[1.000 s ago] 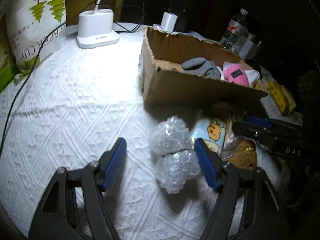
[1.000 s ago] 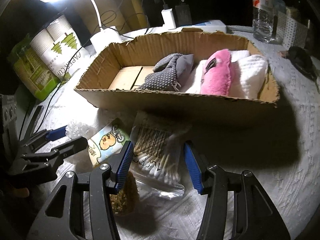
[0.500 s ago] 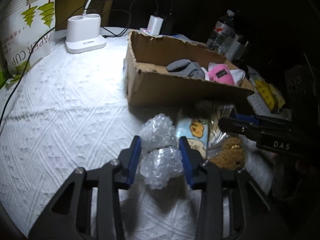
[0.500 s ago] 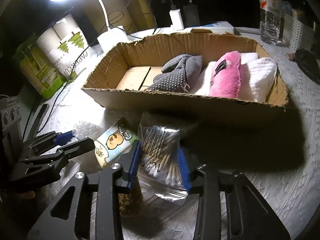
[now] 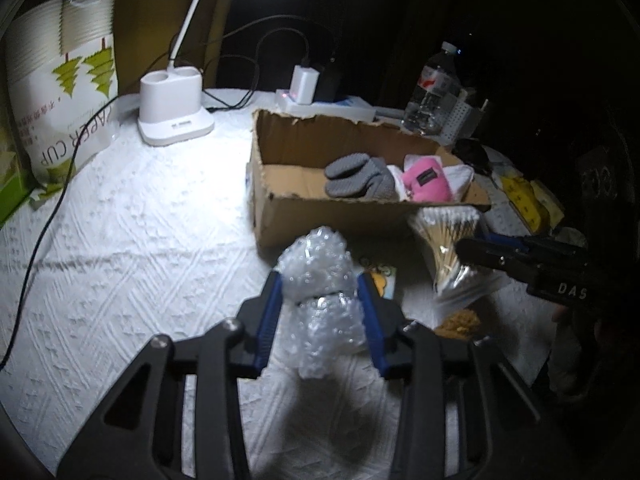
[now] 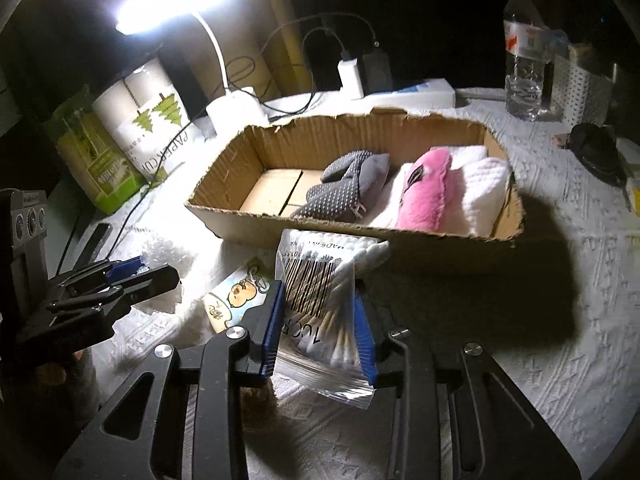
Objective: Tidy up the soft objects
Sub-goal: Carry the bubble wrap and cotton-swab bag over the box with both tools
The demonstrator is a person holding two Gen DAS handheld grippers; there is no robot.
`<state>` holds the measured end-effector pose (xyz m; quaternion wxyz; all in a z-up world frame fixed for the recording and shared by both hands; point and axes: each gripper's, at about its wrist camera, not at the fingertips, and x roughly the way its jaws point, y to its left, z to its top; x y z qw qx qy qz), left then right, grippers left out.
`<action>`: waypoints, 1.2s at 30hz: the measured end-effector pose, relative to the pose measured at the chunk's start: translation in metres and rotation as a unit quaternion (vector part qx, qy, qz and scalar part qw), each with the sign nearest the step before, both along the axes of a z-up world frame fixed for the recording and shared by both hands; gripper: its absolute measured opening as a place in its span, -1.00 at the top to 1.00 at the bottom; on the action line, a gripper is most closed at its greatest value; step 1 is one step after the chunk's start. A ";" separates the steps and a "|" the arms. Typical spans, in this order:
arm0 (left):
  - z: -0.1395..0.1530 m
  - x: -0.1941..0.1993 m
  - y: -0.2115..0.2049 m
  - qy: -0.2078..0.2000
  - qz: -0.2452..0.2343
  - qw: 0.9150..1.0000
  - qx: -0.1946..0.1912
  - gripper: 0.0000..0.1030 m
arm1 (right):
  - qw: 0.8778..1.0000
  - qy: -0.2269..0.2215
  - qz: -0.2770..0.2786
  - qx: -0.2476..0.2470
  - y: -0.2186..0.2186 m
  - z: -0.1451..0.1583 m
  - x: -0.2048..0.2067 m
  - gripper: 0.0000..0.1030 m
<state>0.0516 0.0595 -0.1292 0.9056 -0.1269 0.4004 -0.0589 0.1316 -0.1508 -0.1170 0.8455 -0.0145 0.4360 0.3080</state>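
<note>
My left gripper [image 5: 318, 304] is shut on a wad of clear bubble wrap [image 5: 320, 292], lifted above the white cloth. My right gripper [image 6: 318, 320] is shut on a clear bag of cotton swabs [image 6: 320, 312], lifted in front of the cardboard box [image 6: 440, 240]; the bag also shows in the left wrist view [image 5: 450, 248]. The box [image 5: 320, 216] holds grey socks [image 6: 340, 192], a pink plush item [image 6: 424, 192] and a white towel [image 6: 480, 192]. A tissue pack with a cartoon print [image 6: 236, 296] lies on the cloth between the grippers. A brown fuzzy item [image 5: 458, 322] lies near it.
A white desk lamp base [image 5: 174, 120] and a paper cup sleeve [image 5: 64, 92] stand at the back left, with cables across the cloth [image 5: 120, 240]. A charger [image 6: 352, 76], a water bottle [image 6: 524, 52] and a white perforated basket [image 6: 580, 88] stand behind the box.
Both grippers closed, the left on the bubble wrap and the right on the swab bag. Both then lifted their items off the cloth toward the box.
</note>
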 end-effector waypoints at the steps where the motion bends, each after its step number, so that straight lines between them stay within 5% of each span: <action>1: 0.002 0.000 -0.001 -0.001 -0.001 1.000 0.002 0.24 | 1.000 -0.002 0.000 0.002 -0.001 0.002 0.000 0.32; 36: 0.046 0.055 -0.002 -0.048 -0.008 0.999 0.020 0.24 | 0.999 -0.037 0.020 0.026 0.001 0.046 0.031 0.32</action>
